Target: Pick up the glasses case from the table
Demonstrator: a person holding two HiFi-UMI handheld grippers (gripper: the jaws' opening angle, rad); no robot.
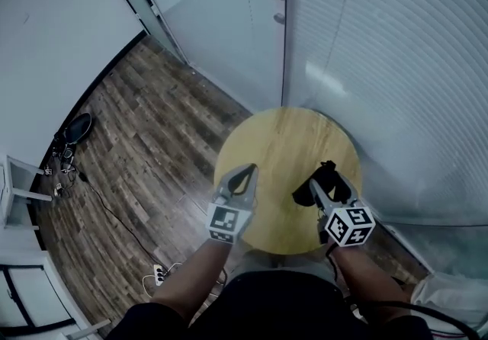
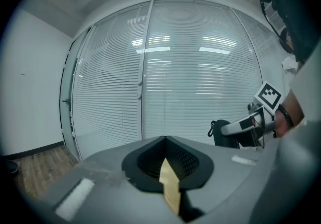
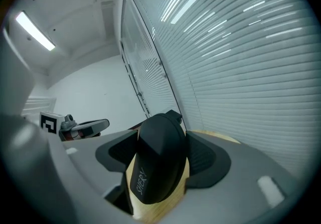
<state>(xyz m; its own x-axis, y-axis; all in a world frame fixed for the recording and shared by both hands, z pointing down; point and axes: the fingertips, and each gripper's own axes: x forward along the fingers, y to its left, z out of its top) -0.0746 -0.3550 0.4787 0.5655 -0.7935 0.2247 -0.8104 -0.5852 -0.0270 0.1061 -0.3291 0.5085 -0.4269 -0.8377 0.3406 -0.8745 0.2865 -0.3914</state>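
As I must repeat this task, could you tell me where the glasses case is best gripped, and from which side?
Grip the glasses case across its narrow width, jaws on the two long sides, coming in lengthwise. It is long with a domed top, so its sides likely give the steadiest hold; the right gripper grips it so.

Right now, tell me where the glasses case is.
The glasses case is clamped in the right tongs, at the head view's right, over the round wooden table beside the blinds.

Before me, round wooden table against blind-covered glass partitions, dark plank floor left, white wall far left.
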